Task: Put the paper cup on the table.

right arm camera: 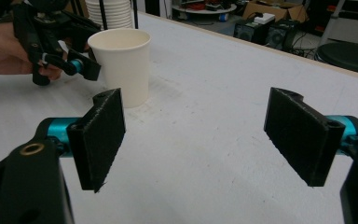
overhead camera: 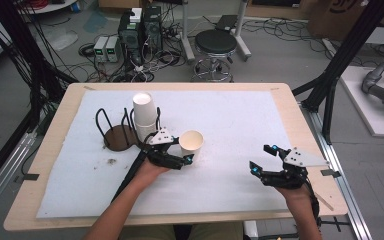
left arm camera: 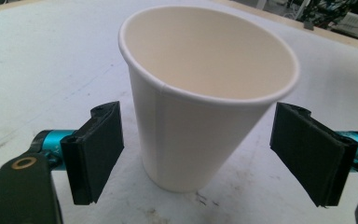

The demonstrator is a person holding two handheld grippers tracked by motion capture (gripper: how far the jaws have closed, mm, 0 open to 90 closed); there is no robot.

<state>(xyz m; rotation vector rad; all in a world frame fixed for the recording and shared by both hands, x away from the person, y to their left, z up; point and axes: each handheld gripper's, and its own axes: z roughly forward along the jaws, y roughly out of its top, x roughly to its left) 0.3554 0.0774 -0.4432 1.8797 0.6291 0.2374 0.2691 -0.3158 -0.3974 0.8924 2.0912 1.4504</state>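
**High view: a single paper cup sits between spread left jaws, right tool idle**

High view, nearest edge first: two forearms come in from the bottom. The right gripper (overhead camera: 266, 158) is held just above the white mat (overhead camera: 240, 120) near the table's right side, its jaws spread wide with nothing between them; the right gripper view confirms this, showing bare mat between its two black pads (right arm camera: 103, 135). The left gripper (overhead camera: 180, 150) lies left of centre, with its grey three-cornered plate on top.

Just past the left hand (overhead camera: 150, 172), a single paper cup (overhead camera: 191, 144) stands upright on the mat, mouth open and empty. In the left gripper view the paper cup (left arm camera: 200, 102) sits between the jaws, which stand wide apart; a gap shows on each side, so neither pad touches the cup wall. A vertical seam runs down the cup; it carries no printing or label that can be read.

Farther back and to the left, a stack of white cups (overhead camera: 144, 116) stands in a black wire holder (overhead camera: 115, 131) with a round dark brown base.

Beyond the wooden table (overhead camera: 300, 120), a black round stool (overhead camera: 215, 45), computer towers (overhead camera: 141, 29) and tangled cables crowd the floor. Any writing on a cardboard box at the top right is too blurred to read.
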